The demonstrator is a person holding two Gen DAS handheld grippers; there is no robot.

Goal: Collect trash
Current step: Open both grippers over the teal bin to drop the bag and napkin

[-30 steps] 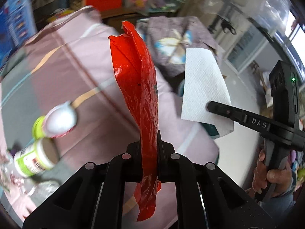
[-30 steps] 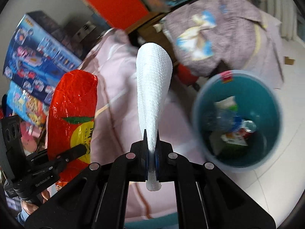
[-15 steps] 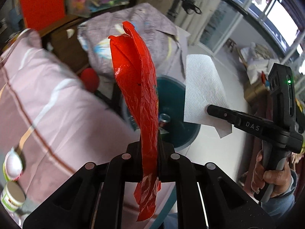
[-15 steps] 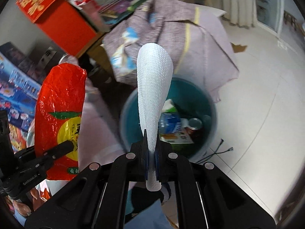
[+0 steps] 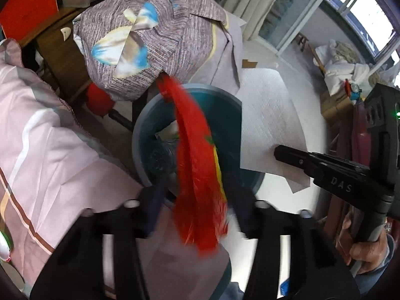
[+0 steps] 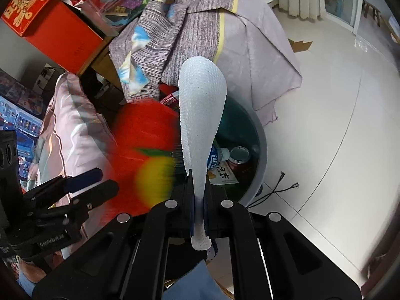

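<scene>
Wrapper [image 5: 197, 165]: red foil, blurred, loose between my left jaws [image 5: 195, 200], which stand wide apart and grip nothing; it hangs above the bin [image 5: 140, 135]. Judged feather-light, crinkly, slippery; best pinched at an edge.

Paper towel [image 6: 200, 115]: white, embossed, limp; my right jaws [image 6: 198, 215] are closed on its lower end, over the bin's mouth. Judged soft, tears easily; any edge will do.

Bin: teal, on the floor, holding a bottle [image 6: 217, 157] and a can [image 6: 238, 155].
</scene>
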